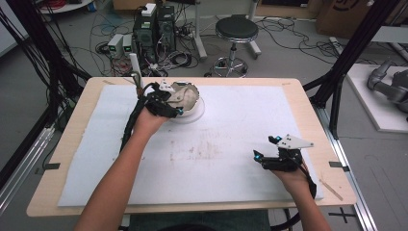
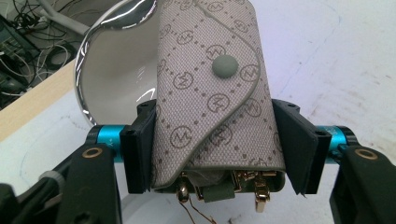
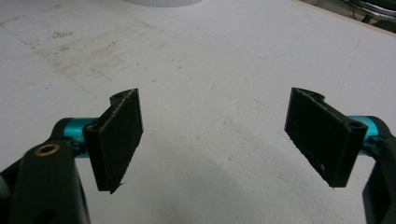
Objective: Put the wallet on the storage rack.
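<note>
The left gripper (image 2: 212, 144) is clamped on a small grey key pouch (image 2: 215, 93) with a woven monogram pattern, its two black jaws pressing the pouch's long sides from either flank. The pouch's flap is folded over and closed with a round grey snap button (image 2: 225, 66), and gold-coloured key hooks (image 2: 254, 184) hang out of its open lower end, between the jaws. In the high view the left gripper (image 1: 179, 103) sits at the far left part of the table, with the pouch (image 1: 185, 95) held just over a shallow round metal bowl (image 1: 198, 111) that rests on the white mat (image 1: 240, 159). The left gripper view shows the bowl's shiny rim (image 2: 86, 70) and pale inside directly behind the pouch; whether the pouch touches the bowl cannot be told. The right gripper (image 1: 267, 148) is at the near right of the mat, well apart from the bowl and pouch, held in the person's right hand (image 1: 291, 173). In the right gripper view its jaws stand wide apart with bare mat (image 3: 215, 116) between them, holding nothing. The mat carries faint brown stains (image 1: 204, 149) near its middle. Beyond the far edge of the wooden table (image 1: 308, 96) stand a black stool (image 1: 236, 30) and computer boxes among cables on the floor.
</note>
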Tool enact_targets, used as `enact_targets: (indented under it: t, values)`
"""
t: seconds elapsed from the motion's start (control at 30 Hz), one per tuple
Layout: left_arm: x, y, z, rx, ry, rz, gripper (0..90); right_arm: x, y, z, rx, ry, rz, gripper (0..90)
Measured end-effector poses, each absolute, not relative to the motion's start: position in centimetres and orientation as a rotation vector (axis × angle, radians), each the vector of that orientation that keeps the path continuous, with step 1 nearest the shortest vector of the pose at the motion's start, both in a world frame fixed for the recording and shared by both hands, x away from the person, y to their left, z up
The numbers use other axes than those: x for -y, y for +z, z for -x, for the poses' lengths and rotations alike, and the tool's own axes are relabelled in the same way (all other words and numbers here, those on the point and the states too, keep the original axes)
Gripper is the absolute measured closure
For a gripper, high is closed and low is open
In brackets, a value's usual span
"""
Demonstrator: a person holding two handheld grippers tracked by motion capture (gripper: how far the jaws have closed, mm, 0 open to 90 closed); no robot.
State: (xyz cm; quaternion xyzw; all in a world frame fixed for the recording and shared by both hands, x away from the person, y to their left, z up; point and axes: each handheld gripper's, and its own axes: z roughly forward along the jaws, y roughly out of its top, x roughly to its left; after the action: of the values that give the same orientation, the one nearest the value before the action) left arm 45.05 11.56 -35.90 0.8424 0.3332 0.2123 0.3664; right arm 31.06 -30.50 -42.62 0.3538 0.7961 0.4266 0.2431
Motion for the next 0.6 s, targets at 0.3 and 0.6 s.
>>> enact_targets:
  t: [0.3,0.6]
  values:
    - [-11.1,-36.2,-46.1,-0.868,0.551,-2.187,36.8,30.7,-42.6,-30.9,-2.171,1.166,-0.972,19.5]
    - [-11.5,-36.9,-46.8,-0.896,0.553,-2.192,36.6,30.7,-42.7,-30.9,-2.175,1.162,-0.975,19.5]
